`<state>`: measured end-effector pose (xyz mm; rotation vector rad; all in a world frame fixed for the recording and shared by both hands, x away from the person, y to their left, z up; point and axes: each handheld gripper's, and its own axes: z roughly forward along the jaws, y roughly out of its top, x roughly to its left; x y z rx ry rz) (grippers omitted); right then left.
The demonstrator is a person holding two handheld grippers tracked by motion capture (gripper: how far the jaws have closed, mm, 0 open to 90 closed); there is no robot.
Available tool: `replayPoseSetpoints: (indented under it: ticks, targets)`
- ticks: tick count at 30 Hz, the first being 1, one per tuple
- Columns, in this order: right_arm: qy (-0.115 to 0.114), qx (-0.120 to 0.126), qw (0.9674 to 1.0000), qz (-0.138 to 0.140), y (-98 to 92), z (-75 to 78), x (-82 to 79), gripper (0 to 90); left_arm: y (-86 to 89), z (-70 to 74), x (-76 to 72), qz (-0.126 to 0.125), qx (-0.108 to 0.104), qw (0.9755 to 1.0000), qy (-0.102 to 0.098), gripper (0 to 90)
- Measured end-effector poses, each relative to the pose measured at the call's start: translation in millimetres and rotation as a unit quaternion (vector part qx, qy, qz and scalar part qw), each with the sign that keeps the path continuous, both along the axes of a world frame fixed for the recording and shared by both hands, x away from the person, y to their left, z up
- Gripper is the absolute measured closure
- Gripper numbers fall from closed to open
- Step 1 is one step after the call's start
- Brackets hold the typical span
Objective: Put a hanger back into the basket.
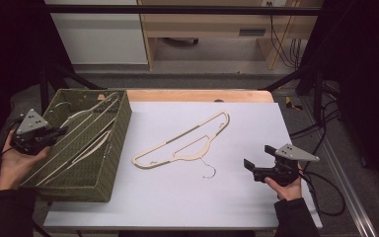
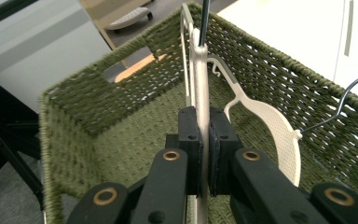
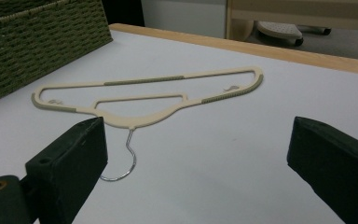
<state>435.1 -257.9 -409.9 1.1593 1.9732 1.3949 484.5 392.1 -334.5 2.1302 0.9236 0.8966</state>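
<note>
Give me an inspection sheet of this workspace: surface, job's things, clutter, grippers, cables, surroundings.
Surface: pale table top with a wooden strip along the far edge.
Job's things: cream hanger lying flat mid-table, its wire hook toward the person; green woven basket at the table's left, holding more cream hangers.
Clutter: nothing seen.
Grippers: left gripper over the basket, jaws shut on a basket hanger; right gripper held low near the table's right edge, jaws open, pointing at the flat hanger.
Cables: black cable trailing from the right gripper off the table's right side.
Surroundings: dark frame around the table, wooden furniture behind.
</note>
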Motion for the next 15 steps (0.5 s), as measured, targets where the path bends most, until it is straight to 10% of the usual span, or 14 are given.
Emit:
replayPoseSetpoints:
  ticks: [15]
  targets:
    - [-0.001,-0.001,1.0000,0.002,1.2,-0.5,0.1,5.6,-3.8,-49.7,6.9,0.017,0.026,0.9980,0.056,83.9]
